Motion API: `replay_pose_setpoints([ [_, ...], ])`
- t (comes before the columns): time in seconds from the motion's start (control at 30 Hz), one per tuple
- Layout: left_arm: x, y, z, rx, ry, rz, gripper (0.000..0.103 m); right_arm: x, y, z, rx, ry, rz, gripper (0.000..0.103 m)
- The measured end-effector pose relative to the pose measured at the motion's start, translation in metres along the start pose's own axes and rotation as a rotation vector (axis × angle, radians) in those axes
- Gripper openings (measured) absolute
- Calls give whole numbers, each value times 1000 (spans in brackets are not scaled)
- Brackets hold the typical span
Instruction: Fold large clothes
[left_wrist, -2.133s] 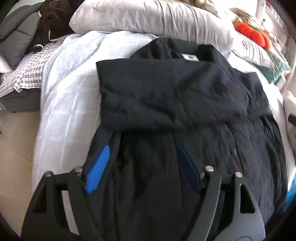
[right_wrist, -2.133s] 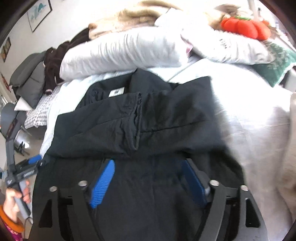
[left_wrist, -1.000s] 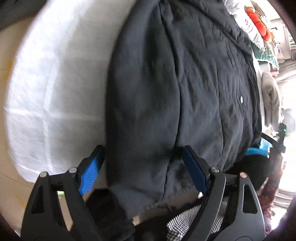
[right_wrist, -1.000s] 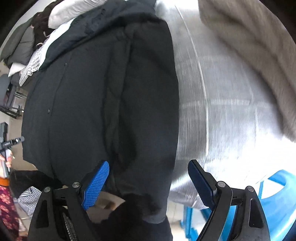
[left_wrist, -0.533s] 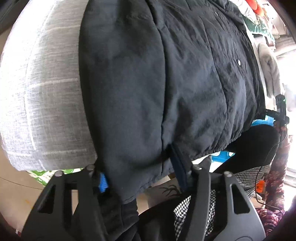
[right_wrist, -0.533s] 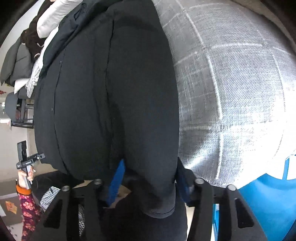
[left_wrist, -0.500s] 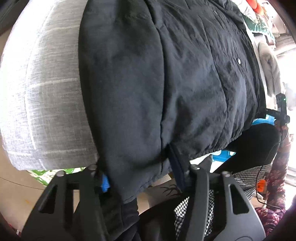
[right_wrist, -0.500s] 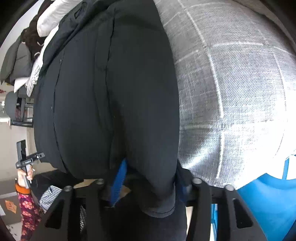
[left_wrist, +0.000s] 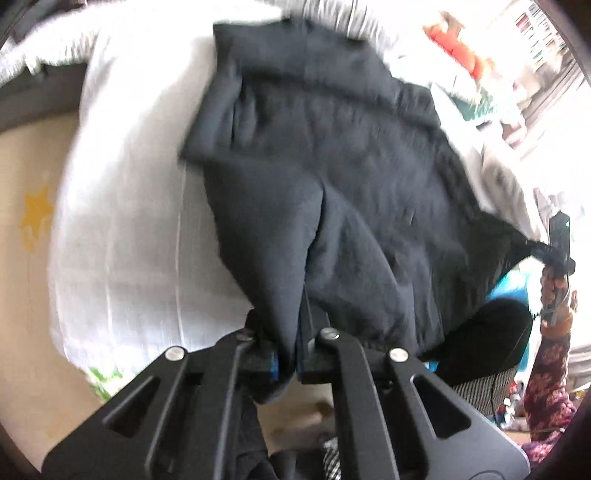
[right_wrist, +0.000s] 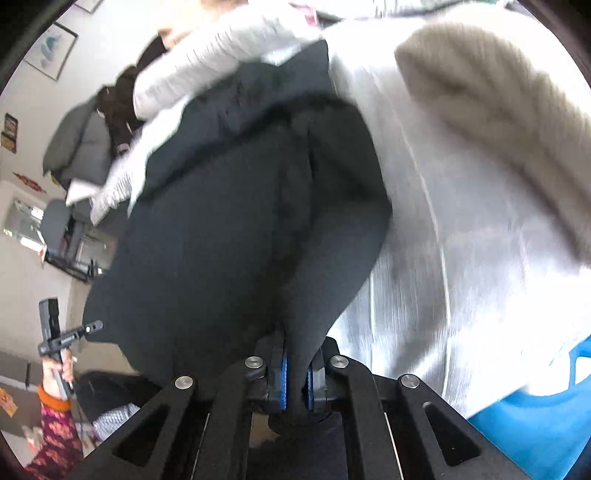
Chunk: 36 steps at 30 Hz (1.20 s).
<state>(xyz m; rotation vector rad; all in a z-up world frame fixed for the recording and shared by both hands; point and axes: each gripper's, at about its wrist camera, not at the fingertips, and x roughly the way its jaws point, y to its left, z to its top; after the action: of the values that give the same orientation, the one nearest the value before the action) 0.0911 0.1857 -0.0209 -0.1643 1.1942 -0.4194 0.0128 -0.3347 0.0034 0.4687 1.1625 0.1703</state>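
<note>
At the near edge of the white bed (left_wrist: 122, 192), black garment (left_wrist: 332, 177) spread across it, left gripper (left_wrist: 286, 363) and right gripper (right_wrist: 295, 384) jaws each clamped on its near hem, fabric pulled taut.

No legible text, label or number — wall pictures (right_wrist: 51, 50) too blurred for any reading.

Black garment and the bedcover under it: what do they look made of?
Black garment: thin woven cloth, matte and finely crinkled, probably cotton or a blend; it gathers into soft creases where both grippers pinch its hem.
Bedcover: pale grey-white woven fabric with faint lines, slightly shiny in the light; motion blur leaves the weave unclear.
</note>
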Motion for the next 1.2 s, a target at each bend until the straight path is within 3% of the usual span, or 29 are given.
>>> replay_pose_setpoints([
  [0.2, -44, -2, 58, -20, -213, 24, 6, -32, 25, 50, -15, -150, -1, 6],
  [0.43, -62, 0, 149, -95, -380, 85, 6, -50, 53, 125, -1, -305, -27, 6],
  [0.67, -33, -7, 255, -77, -506, 264, 6, -38, 52, 234, 94, -413, -9, 6],
  [0.8, 5, -6, 309, -67, -514, 312, 6, -3, 45, 297, 134, -425, -9, 6],
  [0.97, 83, 9, 366, -56, -482, 360, 8, 52, 28, 350, 124, -409, -51, 7],
  [1.07, 132, 25, 387, -52, -429, 367, 13, 104, 9, 377, 139, -355, -92, 8],
  [1.2, 185, 48, 403, -112, -323, 373, 29, 157, -15, 393, 172, -290, -112, 13],
])
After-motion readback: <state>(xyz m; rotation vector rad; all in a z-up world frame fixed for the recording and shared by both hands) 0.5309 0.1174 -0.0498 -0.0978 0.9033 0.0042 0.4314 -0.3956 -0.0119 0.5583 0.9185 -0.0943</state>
